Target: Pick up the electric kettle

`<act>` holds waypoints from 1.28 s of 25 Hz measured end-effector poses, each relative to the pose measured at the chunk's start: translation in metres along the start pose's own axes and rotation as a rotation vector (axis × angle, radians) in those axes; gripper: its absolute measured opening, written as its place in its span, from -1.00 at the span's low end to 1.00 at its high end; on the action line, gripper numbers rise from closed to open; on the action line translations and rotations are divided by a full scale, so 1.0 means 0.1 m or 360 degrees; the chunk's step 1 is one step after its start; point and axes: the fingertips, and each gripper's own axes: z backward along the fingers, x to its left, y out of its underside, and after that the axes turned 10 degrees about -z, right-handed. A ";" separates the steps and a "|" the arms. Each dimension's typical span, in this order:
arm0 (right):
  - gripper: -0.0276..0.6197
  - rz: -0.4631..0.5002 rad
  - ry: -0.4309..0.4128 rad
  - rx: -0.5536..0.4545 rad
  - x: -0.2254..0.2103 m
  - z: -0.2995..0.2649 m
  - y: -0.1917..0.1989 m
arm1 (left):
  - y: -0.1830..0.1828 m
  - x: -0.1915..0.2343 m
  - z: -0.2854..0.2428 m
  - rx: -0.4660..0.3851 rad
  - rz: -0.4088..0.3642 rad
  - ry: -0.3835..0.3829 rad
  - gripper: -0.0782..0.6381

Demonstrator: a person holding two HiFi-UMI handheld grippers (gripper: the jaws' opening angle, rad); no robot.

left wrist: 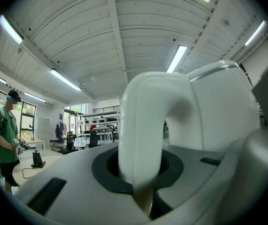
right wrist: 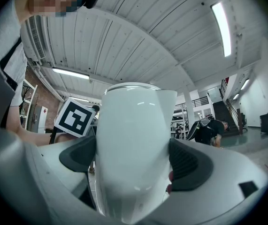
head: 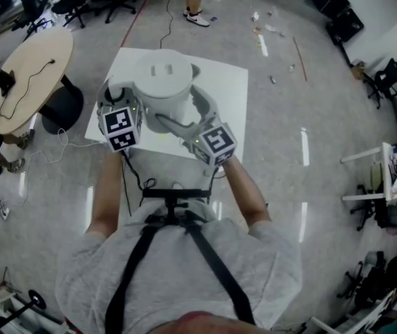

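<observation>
The white electric kettle [head: 162,81] stands over the white square tabletop [head: 227,89]; whether it rests on it I cannot tell. My left gripper [head: 124,101] is at the kettle's left side. In the left gripper view it [left wrist: 141,175] is shut on the kettle's arched white handle [left wrist: 141,125], and the kettle's body [left wrist: 218,109] rises to the right. My right gripper [head: 194,111] reaches in from the front right. In the right gripper view its dark pads [right wrist: 190,165] press on both sides of the kettle [right wrist: 133,144], and the gripper [right wrist: 134,163] is shut on it.
A round wooden table [head: 26,75] with a cable on it stands to the left, and office chairs [head: 90,2] are behind it. Someone's feet [head: 197,16] are beyond the white table. A person in a green shirt [left wrist: 3,137] stands far left in the left gripper view.
</observation>
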 end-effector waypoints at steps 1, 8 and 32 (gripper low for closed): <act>0.62 -0.0016 0.0002 0.0012 0.02 -0.01 -0.01 | 0.00 0.01 0.00 0.0000 -0.0002 -0.0002 -0.65; 0.63 0.0009 0.0017 0.0040 0.03 -0.02 -0.02 | -0.02 0.04 0.01 -0.0002 0.0001 -0.0010 -0.65; 0.64 0.0008 0.0024 0.0028 -0.01 0.13 -0.05 | -0.08 -0.09 0.06 0.0009 0.0004 -0.0014 -0.64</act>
